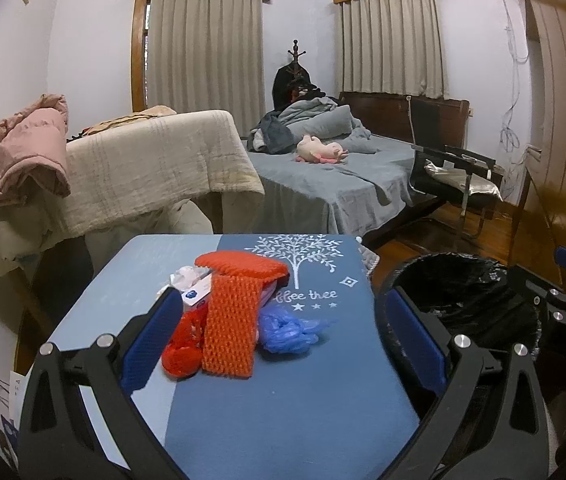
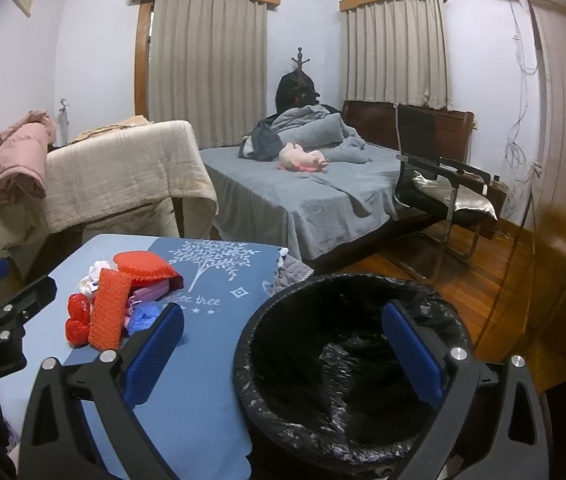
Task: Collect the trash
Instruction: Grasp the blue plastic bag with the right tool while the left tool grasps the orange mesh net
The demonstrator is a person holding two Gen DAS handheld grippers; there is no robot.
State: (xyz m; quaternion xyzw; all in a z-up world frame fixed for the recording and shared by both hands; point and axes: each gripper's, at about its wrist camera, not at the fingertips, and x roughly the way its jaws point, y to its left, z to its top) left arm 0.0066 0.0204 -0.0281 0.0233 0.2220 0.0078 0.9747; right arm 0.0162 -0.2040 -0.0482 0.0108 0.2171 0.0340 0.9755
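A heap of trash lies on the blue table (image 1: 291, 392): an orange foam net (image 1: 231, 328), a crumpled red bag (image 1: 181, 354), a crumpled blue bag (image 1: 289, 330), a small white and blue box (image 1: 195, 294) and white tissue (image 1: 187, 276). My left gripper (image 1: 283, 340) stands open just in front of the heap, holding nothing. In the right wrist view the heap (image 2: 109, 312) sits left of my right gripper (image 2: 283, 356). That gripper is open and empty above the rim of the black-lined bin (image 2: 347, 380).
The bin (image 1: 459, 300) stands on the wooden floor right of the table. Behind are a cloth-draped sofa (image 1: 155, 168), a grey bed (image 1: 335, 176) with a pink plush toy (image 1: 321, 150), and a black chair (image 1: 447, 172).
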